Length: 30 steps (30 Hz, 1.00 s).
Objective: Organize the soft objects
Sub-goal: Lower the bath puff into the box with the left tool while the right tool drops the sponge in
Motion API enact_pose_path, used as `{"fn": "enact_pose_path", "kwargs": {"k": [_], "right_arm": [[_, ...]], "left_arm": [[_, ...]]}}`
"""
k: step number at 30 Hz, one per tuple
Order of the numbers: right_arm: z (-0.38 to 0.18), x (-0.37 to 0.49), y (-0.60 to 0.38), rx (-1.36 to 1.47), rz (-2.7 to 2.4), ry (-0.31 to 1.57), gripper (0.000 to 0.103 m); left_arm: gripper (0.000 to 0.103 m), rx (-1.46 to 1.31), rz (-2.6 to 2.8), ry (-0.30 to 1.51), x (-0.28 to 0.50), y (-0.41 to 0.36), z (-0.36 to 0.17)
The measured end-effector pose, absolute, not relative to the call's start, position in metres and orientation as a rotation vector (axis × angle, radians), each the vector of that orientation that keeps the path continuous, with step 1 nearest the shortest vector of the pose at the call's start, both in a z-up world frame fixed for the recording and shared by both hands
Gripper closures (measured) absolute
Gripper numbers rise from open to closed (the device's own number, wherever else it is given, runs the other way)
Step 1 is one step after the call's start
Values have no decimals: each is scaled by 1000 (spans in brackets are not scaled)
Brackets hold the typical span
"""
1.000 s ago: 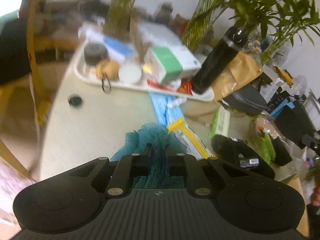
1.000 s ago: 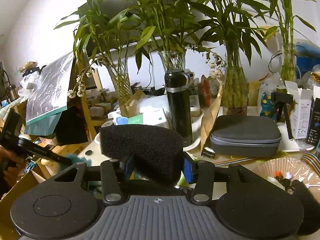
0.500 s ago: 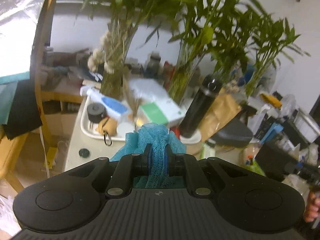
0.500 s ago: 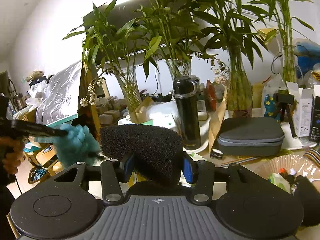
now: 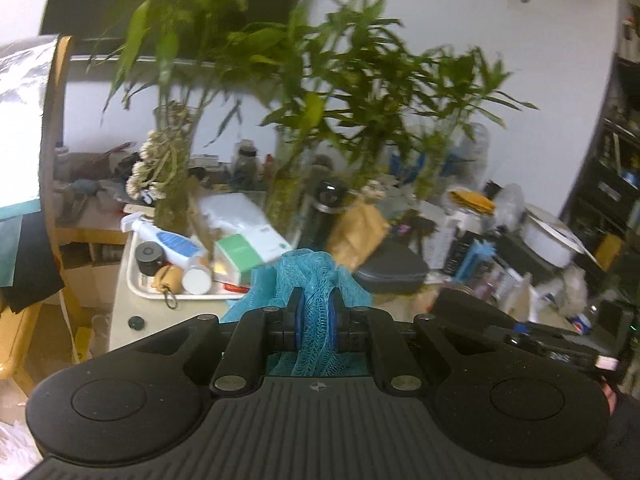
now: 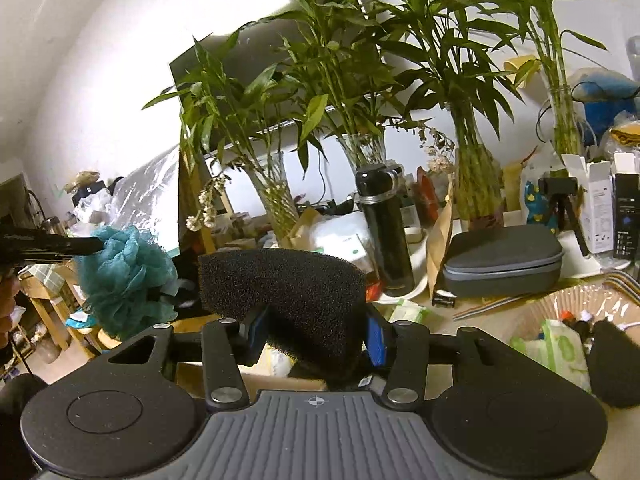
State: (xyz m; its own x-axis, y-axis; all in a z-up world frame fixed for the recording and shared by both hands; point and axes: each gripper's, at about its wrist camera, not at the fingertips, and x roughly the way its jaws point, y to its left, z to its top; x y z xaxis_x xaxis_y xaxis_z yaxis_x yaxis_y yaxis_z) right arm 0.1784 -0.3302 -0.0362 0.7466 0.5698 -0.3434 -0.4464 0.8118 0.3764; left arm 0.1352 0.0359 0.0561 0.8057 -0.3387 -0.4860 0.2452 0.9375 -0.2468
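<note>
Both items are picked up but not yet stowed. The left tongs point(image 5: 316, 316) are pressed nearly together, pinching the teal loofah point(image 5: 316, 280), which hangs in the air clear of the tabletop point(image 5: 120, 320). The right tongs point(image 6: 316, 330) clamp the black sponge point(image 6: 288, 284), also held aloft. The box point(image 6: 560, 304) at lower right (it already holds packets and a dark item) is the likely destination; both deposits remain.
</note>
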Motion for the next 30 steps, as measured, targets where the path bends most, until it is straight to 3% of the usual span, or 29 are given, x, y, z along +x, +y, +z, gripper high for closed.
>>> {"fn": "enact_pose_path", "kwargs": {"k": [13, 16, 21, 30], "right_arm": [[-31, 122, -322, 147, 538, 498, 51], [-31, 117, -321, 136, 544, 496, 51], [-36, 114, -318, 123, 549, 508, 51], [-40, 114, -305, 58, 566, 520, 51]], "left_arm": [[91, -174, -387, 694, 100, 10, 0], [81, -167, -410, 713, 97, 7, -11], [41, -158, -346, 688, 87, 17, -16], [38, -139, -181, 710, 82, 41, -36]]}}
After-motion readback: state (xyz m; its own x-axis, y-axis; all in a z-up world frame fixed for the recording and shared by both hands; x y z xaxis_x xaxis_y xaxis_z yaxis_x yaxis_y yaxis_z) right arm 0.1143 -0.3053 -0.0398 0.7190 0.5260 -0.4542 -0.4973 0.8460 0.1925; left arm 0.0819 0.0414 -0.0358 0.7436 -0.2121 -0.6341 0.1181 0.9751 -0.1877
